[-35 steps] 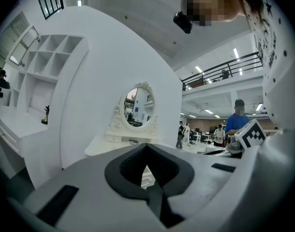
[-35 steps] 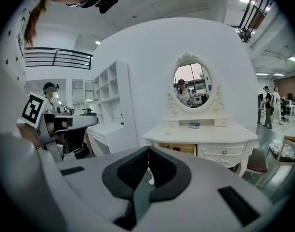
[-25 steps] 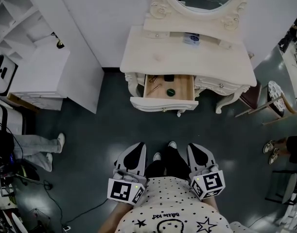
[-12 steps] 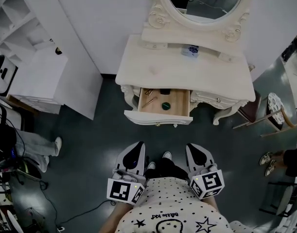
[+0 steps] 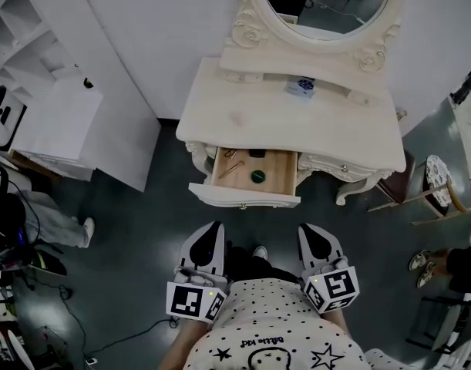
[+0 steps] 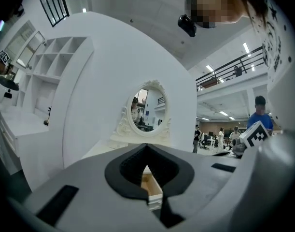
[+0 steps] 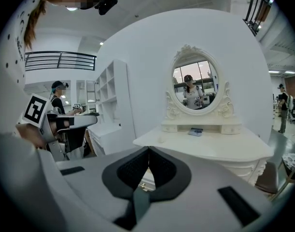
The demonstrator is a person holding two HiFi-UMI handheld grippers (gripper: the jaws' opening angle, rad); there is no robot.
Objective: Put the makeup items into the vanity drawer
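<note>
1. Close to the person's body, the left gripper (image 5: 211, 228) and right gripper (image 5: 310, 230) are both closed and empty.
2. Beyond them, the vanity (image 5: 297, 122) drawer (image 5: 280, 173) stands open, holding a green disc (image 5: 257, 176), a black item (image 5: 256, 153) and a thin tool (image 5: 230, 167).
3. Farthest back, a small box (image 5: 300, 87) sits below the mirror (image 5: 328, 6).

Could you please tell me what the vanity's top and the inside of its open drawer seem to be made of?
The vanity top looks like cream-painted wood or board, smooth and faintly glossy; paint hides the core. The drawer looks like bare light wood inside: tan and matte, unlike its cream front.
</note>
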